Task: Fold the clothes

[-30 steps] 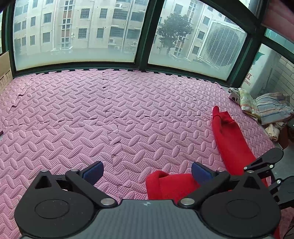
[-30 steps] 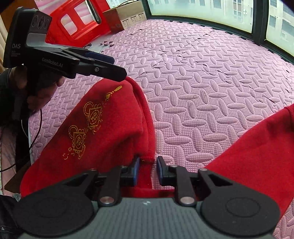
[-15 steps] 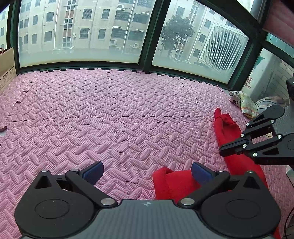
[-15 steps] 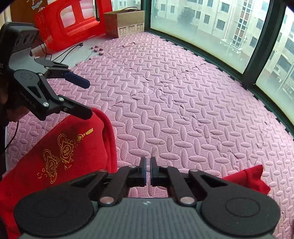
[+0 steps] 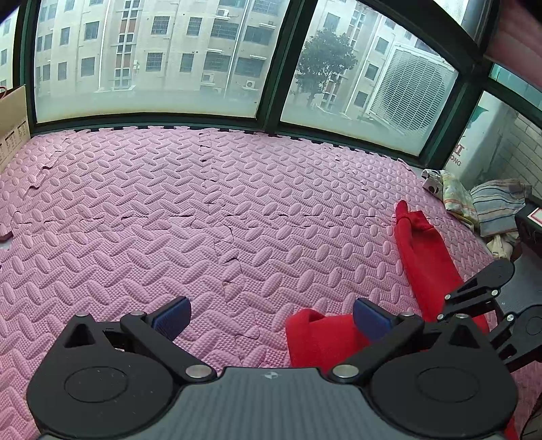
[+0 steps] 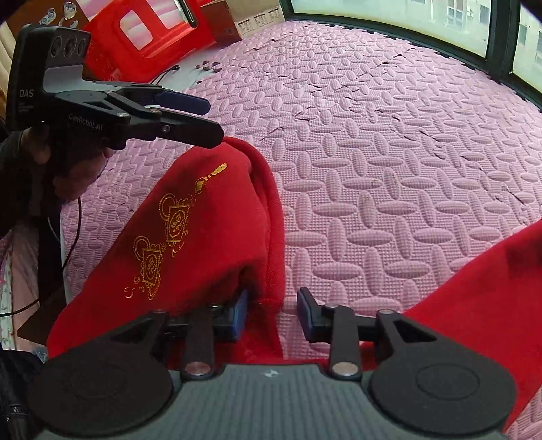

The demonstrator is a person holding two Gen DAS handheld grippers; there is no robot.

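Observation:
A red garment (image 6: 210,216) with gold embroidery lies humped on the pink foam mat (image 6: 389,162). Its folded edge hangs between the jaws of my right gripper (image 6: 272,314), which are opening; the pads do not press it, and cloth drapes over the left finger. More red cloth (image 6: 481,304) fills the lower right. My left gripper (image 5: 271,316) stands wide open above the mat, with a red fold (image 5: 318,338) by its right finger and a red sleeve (image 5: 426,264) stretching away. In the right wrist view the left gripper (image 6: 213,118) hovers over the garment's top.
A pile of striped and patterned clothes (image 5: 487,206) lies at the mat's far right beside dark furniture (image 5: 528,226). A cardboard box (image 6: 250,17) and a red plastic structure (image 6: 145,37) stand past the mat's edge. Windows bound the far side. A person's hand (image 6: 67,169) holds the left gripper.
The right gripper, near shut at the garment's edge a second ago, drew back fully shut, then came back to the edge with its jaws parted. The left gripper stayed put.

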